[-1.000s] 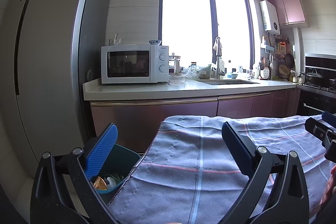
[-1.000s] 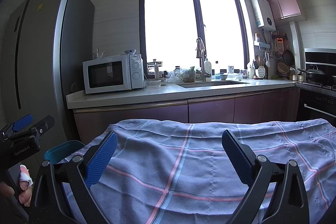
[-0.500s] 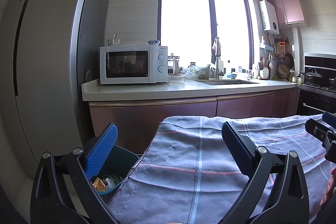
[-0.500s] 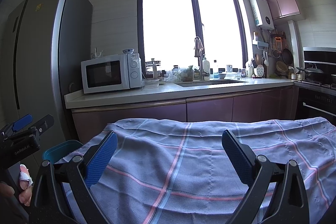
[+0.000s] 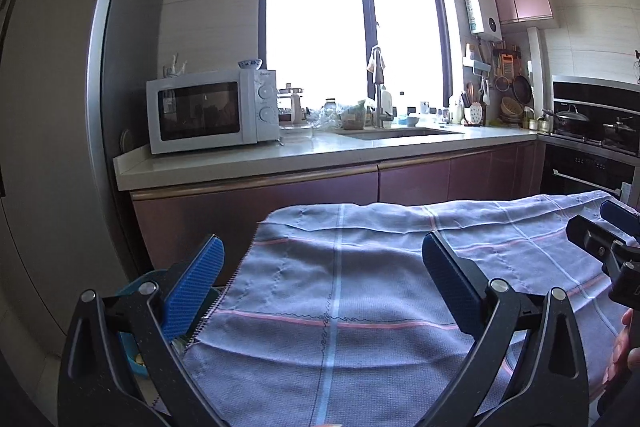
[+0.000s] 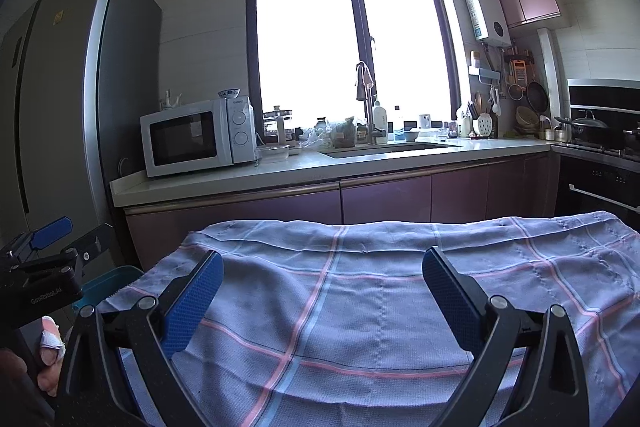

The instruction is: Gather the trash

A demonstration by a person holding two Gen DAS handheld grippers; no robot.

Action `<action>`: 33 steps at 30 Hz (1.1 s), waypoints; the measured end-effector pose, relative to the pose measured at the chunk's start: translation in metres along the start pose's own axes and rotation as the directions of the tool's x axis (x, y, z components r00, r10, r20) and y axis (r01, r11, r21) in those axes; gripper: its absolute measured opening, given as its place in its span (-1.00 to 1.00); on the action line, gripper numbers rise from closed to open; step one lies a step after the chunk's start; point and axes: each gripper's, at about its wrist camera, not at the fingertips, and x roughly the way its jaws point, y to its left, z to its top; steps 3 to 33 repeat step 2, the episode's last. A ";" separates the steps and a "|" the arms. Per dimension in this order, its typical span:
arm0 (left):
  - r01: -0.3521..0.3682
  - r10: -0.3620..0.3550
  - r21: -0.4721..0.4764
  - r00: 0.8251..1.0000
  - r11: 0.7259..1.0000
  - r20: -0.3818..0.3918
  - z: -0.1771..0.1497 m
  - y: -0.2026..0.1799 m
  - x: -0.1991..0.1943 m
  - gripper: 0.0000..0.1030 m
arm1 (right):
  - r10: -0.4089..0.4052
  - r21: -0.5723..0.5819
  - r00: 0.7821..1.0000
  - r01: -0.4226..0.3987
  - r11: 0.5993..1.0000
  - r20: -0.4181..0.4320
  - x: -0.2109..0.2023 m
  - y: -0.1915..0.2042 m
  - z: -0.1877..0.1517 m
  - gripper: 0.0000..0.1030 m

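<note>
A teal trash bin [image 5: 134,287] stands on the floor at the table's left edge, mostly hidden behind my left gripper's left finger; it also shows in the right wrist view [image 6: 106,285]. My left gripper [image 5: 322,283] is open and empty above the checked cloth [image 5: 360,267] on the table. My right gripper [image 6: 322,287] is open and empty above the same cloth [image 6: 360,291]. No loose trash shows on the cloth. The right gripper appears at the far right of the left wrist view [image 5: 608,239], the left gripper at the far left of the right wrist view [image 6: 52,255].
A kitchen counter [image 5: 320,155] runs behind the table with a white microwave [image 5: 212,111], a sink and faucet [image 5: 378,91] and clutter. A tall fridge [image 5: 52,107] stands at the left. A stove with pots [image 5: 592,131] is at the right.
Both views have shifted a little: the left gripper has turned slightly right, hiding more of the bin. Both grippers stay open and empty.
</note>
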 end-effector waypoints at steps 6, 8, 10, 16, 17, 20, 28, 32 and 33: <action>0.024 -0.025 -0.005 0.999 1.000 -0.042 -0.002 -0.004 0.015 0.89 | -0.009 0.012 1.000 0.009 1.000 -0.009 0.002 -0.007 -0.002 0.87; 0.024 -0.025 -0.005 0.999 1.000 -0.042 -0.002 -0.004 0.015 0.89 | -0.009 0.012 1.000 0.009 1.000 -0.009 0.002 -0.007 -0.002 0.87; 0.024 -0.025 -0.005 0.999 1.000 -0.042 -0.002 -0.004 0.015 0.89 | -0.009 0.012 1.000 0.009 1.000 -0.009 0.002 -0.007 -0.002 0.87; 0.024 -0.025 -0.005 0.999 1.000 -0.042 -0.002 -0.004 0.015 0.89 | -0.009 0.012 1.000 0.009 1.000 -0.009 0.002 -0.007 -0.002 0.87; 0.024 -0.025 -0.005 0.999 1.000 -0.042 -0.002 -0.004 0.015 0.89 | -0.009 0.012 1.000 0.009 1.000 -0.009 0.002 -0.007 -0.002 0.87; 0.024 -0.025 -0.005 0.999 1.000 -0.042 -0.002 -0.004 0.015 0.89 | -0.009 0.012 1.000 0.009 1.000 -0.009 0.002 -0.007 -0.002 0.87; 0.024 -0.025 -0.005 0.999 1.000 -0.042 -0.002 -0.004 0.015 0.89 | -0.009 0.012 1.000 0.009 1.000 -0.009 0.002 -0.007 -0.002 0.87; 0.024 -0.025 -0.005 0.999 1.000 -0.042 -0.002 -0.004 0.015 0.89 | -0.009 0.012 1.000 0.009 1.000 -0.009 0.002 -0.007 -0.002 0.87; 0.024 -0.025 -0.005 0.999 1.000 -0.042 -0.002 -0.004 0.015 0.89 | -0.009 0.012 1.000 0.009 1.000 -0.009 0.002 -0.007 -0.002 0.87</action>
